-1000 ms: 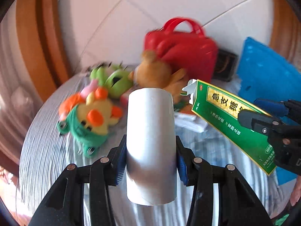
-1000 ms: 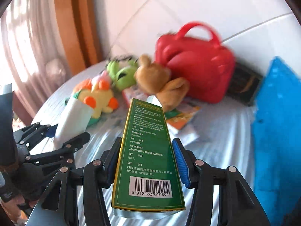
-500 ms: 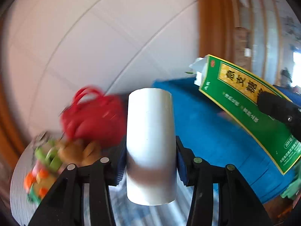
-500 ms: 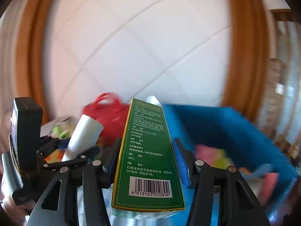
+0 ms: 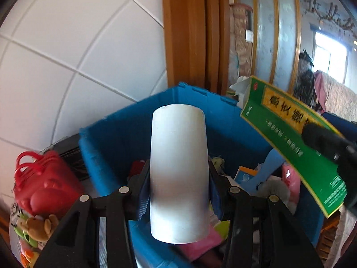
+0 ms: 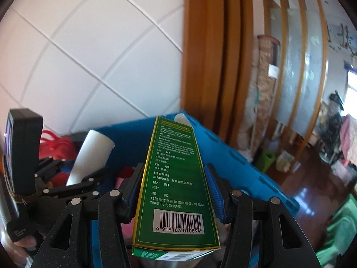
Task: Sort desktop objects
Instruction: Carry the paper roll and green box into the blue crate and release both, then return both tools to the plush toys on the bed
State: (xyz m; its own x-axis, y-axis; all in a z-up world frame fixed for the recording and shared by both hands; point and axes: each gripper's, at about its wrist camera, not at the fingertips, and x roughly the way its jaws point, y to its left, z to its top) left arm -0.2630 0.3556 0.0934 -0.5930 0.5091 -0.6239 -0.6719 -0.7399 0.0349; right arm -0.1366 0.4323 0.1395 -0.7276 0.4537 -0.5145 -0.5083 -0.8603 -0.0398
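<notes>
Both jaws are clamped on cargo. On the left, the left gripper point(image 5: 179, 192) presses its blue-padded fingers point(image 5: 142, 197) against the two sides of a white cylinder point(image 5: 178, 172), which stands upright between them, its flat top pointing away toward the far wall; from the right wrist view the same cylinder point(image 6: 91, 154) leans rightward out of the left gripper point(image 6: 73, 178). To its right, the right gripper point(image 6: 173, 192) squeezes a green medicine box point(image 6: 176, 178) printed with Chinese text and a barcode, held lengthwise along the fingers, with a white flap sticking out of its far end; in the left wrist view that box point(image 5: 290, 138) slants down to the right, its open end toward the far wall.

Both loads hang over a blue plastic bin point(image 5: 125, 138), whose far corner rises behind the cylinder. Inside the bin lie mixed items: something pink, a light blue piece and a grey fluffy thing, too jumbled to name. Left of the bin sits a red toy handbag point(image 5: 42, 183), and nearer, at the left edge, a brown plush bear point(image 5: 36, 225) among green and orange soft toys. White tiled wall point(image 5: 67, 44) fills the far left; a wooden door frame point(image 5: 191, 33) stands right of it, with a glazed partition further right.
</notes>
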